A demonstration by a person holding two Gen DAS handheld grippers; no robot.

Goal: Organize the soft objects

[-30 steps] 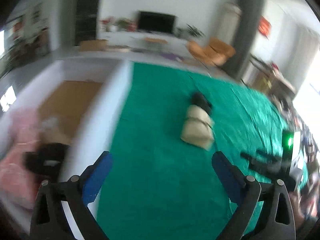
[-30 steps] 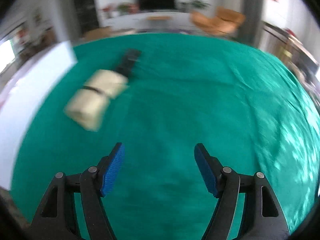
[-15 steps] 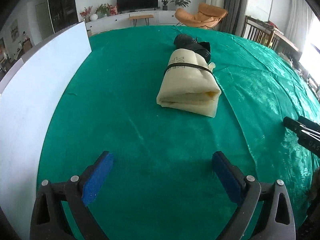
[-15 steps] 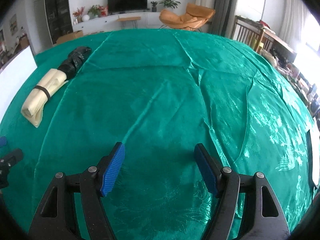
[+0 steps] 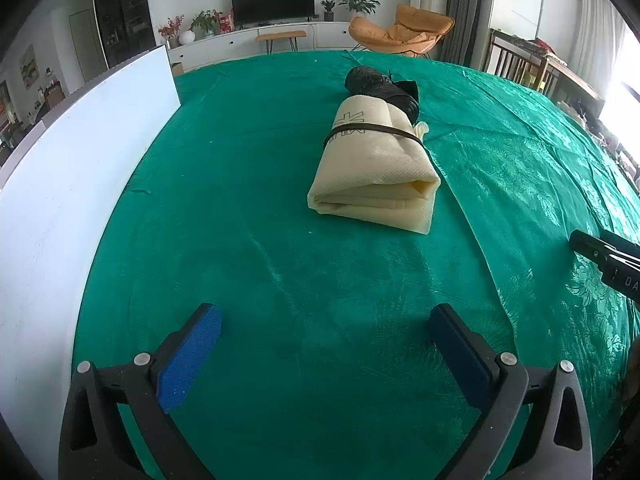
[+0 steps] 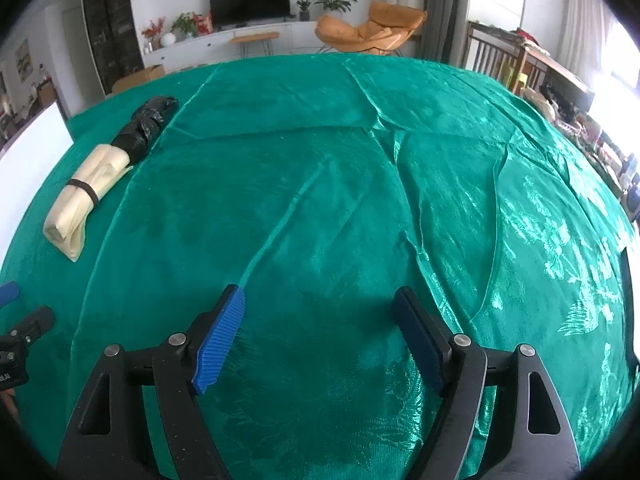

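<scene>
A cream folded cloth bundle tied with a dark band lies on the green tablecloth. A black rolled bundle touches its far end. My left gripper hangs open over bare cloth, short of the cream bundle, with nothing between its blue pads. The right wrist view shows the cream bundle and the black bundle far off to the left. My right gripper is over wrinkled cloth, its jaws opening with nothing between them.
A white box wall stands along the left edge of the table. The right gripper's tip shows at the right rim of the left wrist view. Chairs, a TV unit and an orange armchair stand beyond the table.
The left view has swung from the white box with pink and black things down onto the cloth, nearer the cream bundle. The right gripper's jaws stand a little wider.
</scene>
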